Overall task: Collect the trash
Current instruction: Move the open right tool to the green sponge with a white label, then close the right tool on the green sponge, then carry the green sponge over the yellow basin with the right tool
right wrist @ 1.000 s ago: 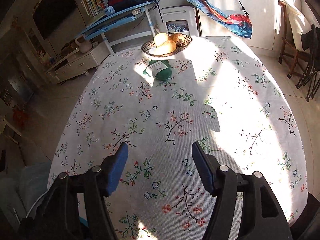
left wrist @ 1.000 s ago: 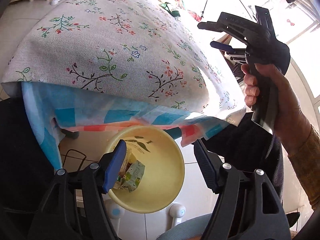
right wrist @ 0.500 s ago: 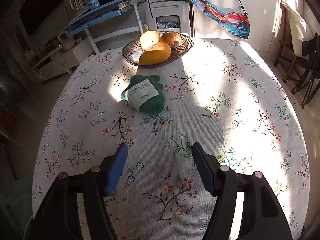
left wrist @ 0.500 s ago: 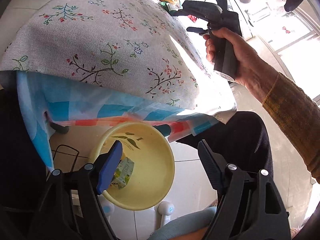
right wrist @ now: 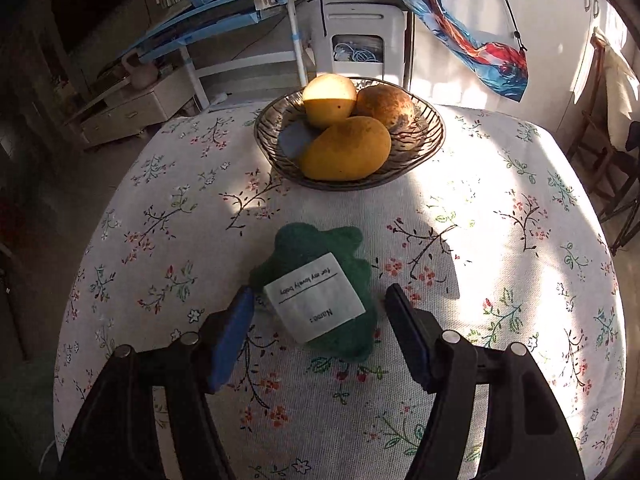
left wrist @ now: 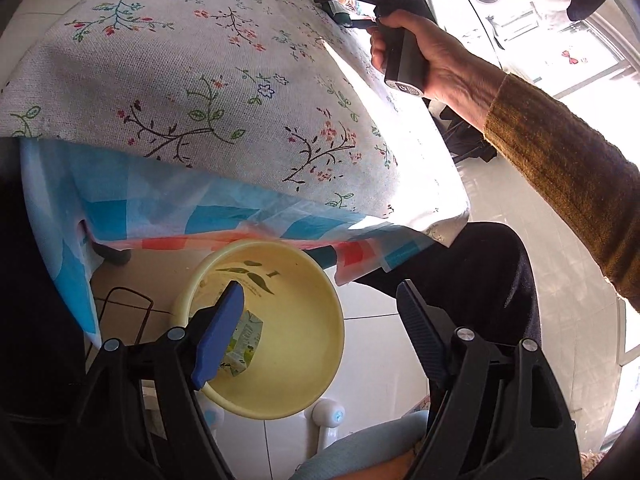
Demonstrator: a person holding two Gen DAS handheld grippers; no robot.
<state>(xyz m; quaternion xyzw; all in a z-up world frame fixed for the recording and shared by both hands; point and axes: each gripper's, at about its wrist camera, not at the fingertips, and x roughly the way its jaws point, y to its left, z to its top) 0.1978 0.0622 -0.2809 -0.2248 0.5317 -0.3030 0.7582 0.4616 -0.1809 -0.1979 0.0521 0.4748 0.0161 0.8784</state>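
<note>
A green fuzzy item with a white label (right wrist: 320,300) lies on the floral tablecloth (right wrist: 500,240). My right gripper (right wrist: 318,336) is open, its fingers on either side of the item's near end, not closed on it. The right gripper also shows in the left wrist view (left wrist: 352,0), far across the table. My left gripper (left wrist: 320,320) is open and empty, held over a yellow bin (left wrist: 304,384) on the floor below the table edge. A small carton (left wrist: 244,344) lies inside the bin.
A wire bowl (right wrist: 424,148) with three yellow fruits stands just behind the green item. A blue checked undercloth (left wrist: 180,220) hangs off the table edge above the bin. A chair (right wrist: 612,160) stands at the right.
My right gripper has moved forward across the table until its fingers flank the green item. My left gripper has stayed over the bin, shifting slightly.
</note>
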